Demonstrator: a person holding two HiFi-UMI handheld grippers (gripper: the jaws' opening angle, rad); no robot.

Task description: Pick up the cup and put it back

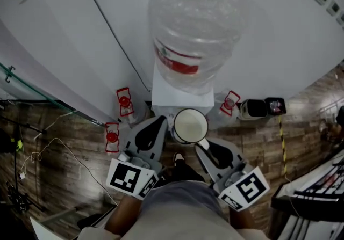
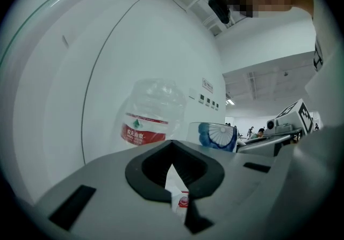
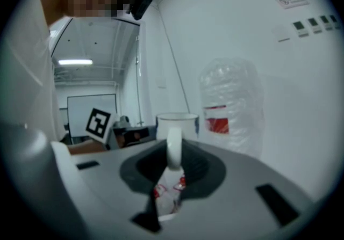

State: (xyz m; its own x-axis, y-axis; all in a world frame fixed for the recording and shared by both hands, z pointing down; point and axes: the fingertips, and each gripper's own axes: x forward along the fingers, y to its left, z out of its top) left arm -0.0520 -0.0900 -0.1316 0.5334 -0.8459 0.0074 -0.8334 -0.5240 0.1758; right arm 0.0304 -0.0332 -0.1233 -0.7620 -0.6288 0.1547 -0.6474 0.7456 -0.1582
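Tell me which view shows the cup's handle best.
The right gripper view: the cup faces it with the handle upright and centred, clamped in the jaws of the right gripper. The head view shows just a bit of it from above, at that gripper's tips. The left gripper view shows only the cup's blue-patterned side, no handle.

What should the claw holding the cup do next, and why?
Probably ease the cup slowly straight down to set it back. The right claw is shut on its handle, and the cup is upright, seemingly held up in front of the white dispenser under the big water bottle. Keeping the claw shut until the cup rests should stop it tipping.
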